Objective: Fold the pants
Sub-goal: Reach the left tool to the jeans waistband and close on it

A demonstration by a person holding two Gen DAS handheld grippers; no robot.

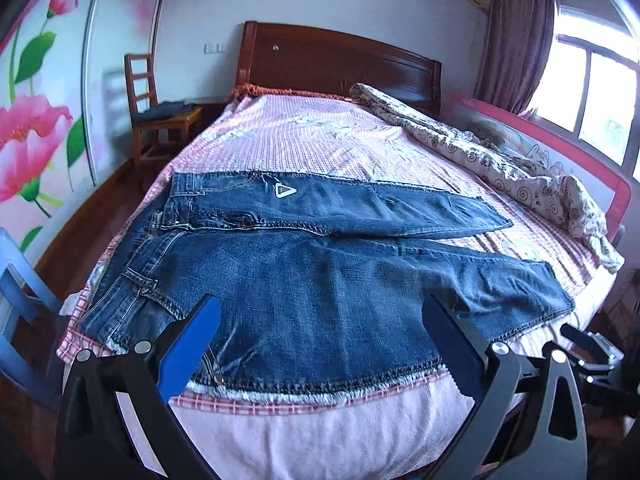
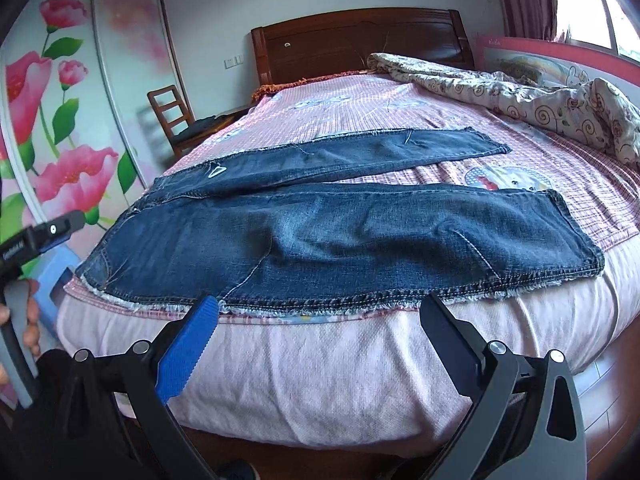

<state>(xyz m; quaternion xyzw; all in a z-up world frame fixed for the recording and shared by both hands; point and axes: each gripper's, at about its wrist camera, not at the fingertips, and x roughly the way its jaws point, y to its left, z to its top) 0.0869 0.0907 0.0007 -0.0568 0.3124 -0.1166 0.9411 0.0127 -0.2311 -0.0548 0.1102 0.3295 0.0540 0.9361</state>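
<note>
A pair of dark blue jeans (image 1: 320, 280) lies spread flat across the foot of the bed, waist at the left, both legs running to the right and splayed apart. It also shows in the right wrist view (image 2: 340, 240). My left gripper (image 1: 320, 312) is open and empty, its fingers over the near leg's thigh by the bed's front edge. My right gripper (image 2: 320, 308) is open and empty, just off the frayed near seam of the same leg. The left gripper's body (image 2: 44, 236) shows at the left edge of the right wrist view.
The bed (image 1: 300, 140) has a pink checked sheet and a wooden headboard (image 1: 340, 64). A rumpled floral quilt (image 1: 480, 156) lies along its right side by a red rail. A wooden chair (image 1: 156, 108) stands at the far left; a blue stool (image 1: 20, 300) is near left.
</note>
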